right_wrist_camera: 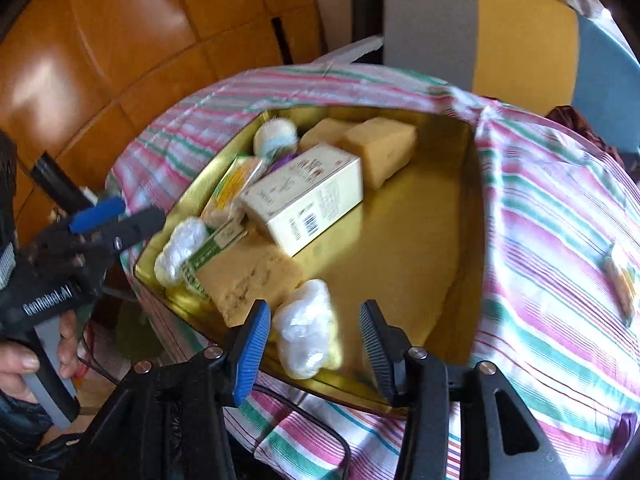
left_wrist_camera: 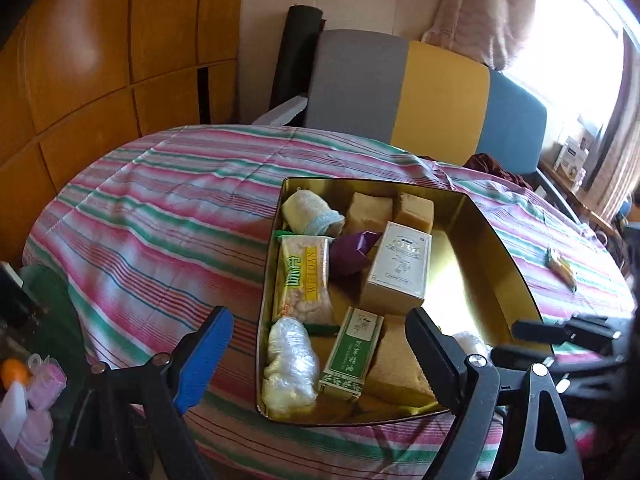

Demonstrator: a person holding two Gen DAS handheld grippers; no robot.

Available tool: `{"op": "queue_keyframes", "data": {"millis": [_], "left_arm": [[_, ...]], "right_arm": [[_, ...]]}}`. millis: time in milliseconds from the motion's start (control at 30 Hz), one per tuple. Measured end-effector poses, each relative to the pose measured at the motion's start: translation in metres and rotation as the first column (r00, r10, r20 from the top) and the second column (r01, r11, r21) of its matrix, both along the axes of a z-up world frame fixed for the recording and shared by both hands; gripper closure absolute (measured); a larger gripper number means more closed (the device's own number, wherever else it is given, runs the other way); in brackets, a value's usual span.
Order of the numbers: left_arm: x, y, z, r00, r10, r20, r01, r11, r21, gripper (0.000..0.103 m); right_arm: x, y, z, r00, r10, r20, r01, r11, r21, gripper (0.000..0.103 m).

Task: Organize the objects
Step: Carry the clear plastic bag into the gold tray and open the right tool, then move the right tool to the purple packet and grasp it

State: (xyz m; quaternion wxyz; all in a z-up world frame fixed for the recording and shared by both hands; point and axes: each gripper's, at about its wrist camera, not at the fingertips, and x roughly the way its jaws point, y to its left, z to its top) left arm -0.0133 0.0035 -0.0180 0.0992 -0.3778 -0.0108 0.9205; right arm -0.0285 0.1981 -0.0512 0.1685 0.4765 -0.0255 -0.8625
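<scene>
Around the gold tin (left_wrist_camera: 496, 240), mid-frame on a striped cloth (left_wrist_camera: 160, 220), stand a tricolour chair (left_wrist_camera: 440, 92) behind and a small packet (left_wrist_camera: 562, 270) at right. Lying between the right gripper (right_wrist_camera: 310, 342)'s spread jaws is a white plastic bundle (right_wrist_camera: 306, 328), untouched. A snack pack (left_wrist_camera: 306, 284) reads "WEILOAN". The left gripper (left_wrist_camera: 320, 356) gapes empty.

The gold tin's (left_wrist_camera: 504, 240) right half lies bare; boxes (left_wrist_camera: 400, 268) and sponges (left_wrist_camera: 414, 208) crowd its left.
</scene>
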Motion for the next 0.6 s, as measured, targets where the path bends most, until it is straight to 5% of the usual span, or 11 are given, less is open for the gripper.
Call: {"op": "queue_keyframes", "data": {"millis": [600], "left_arm": [[0.009, 0.055, 0.011, 0.99, -0.137, -0.038, 0.134, 0.987, -0.088, 0.014]], "right_arm": [[0.024, 0.128, 0.015, 0.953, -0.302, -0.01, 0.302, 0.953, 0.028, 0.055]]}}
